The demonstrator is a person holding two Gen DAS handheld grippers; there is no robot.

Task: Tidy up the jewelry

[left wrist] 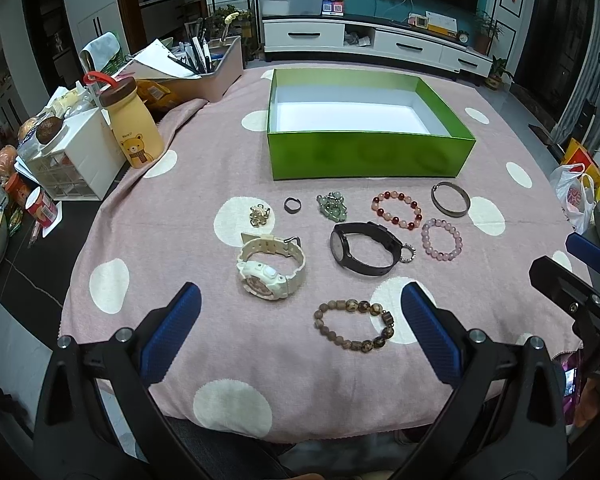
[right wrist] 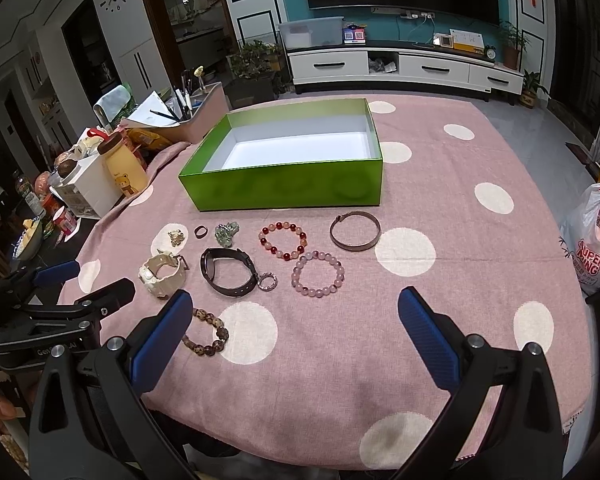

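The jewelry lies spread in loose rows on my worktop's pink cloth (left wrist: pixel 204 184) with its cream dots, all of it in front of the green box (left wrist: pixel 370 152), which sits open with a white floor and nothing inside. Nearest me is a brown wooden-bead bracelet (left wrist: pixel 354 325), mottled beads strung in an uneven oval. Behind it, side by side, are a chunky cream-white watch (left wrist: pixel 270 266) with its strap curled, and a black watch (left wrist: pixel 364 249) lying on its side with a small sparkly ring (left wrist: pixel 408 252) touching its strap. To the right of those rests a pale pink bead bracelet (left wrist: pixel 442 239), and just behind it a bracelet of red and peach beads (left wrist: pixel 397 210). A dark metal bangle (left wrist: pixel 451 199) lies at the right end of the back row. Along that row to the left come a heap of pale green beads (left wrist: pixel 333 206), a small dark ring (left wrist: pixel 292 204), and a gold flower brooch (left wrist: pixel 259 214) sitting on a cream dot. My left tongs (left wrist: pixel 300 326) hang spread wide over the near edge, gripping nothing, the wooden beads between their blue pads. My right tongs (right wrist: pixel 296 332) are likewise spread and empty, over bare cloth to the right of the pieces.
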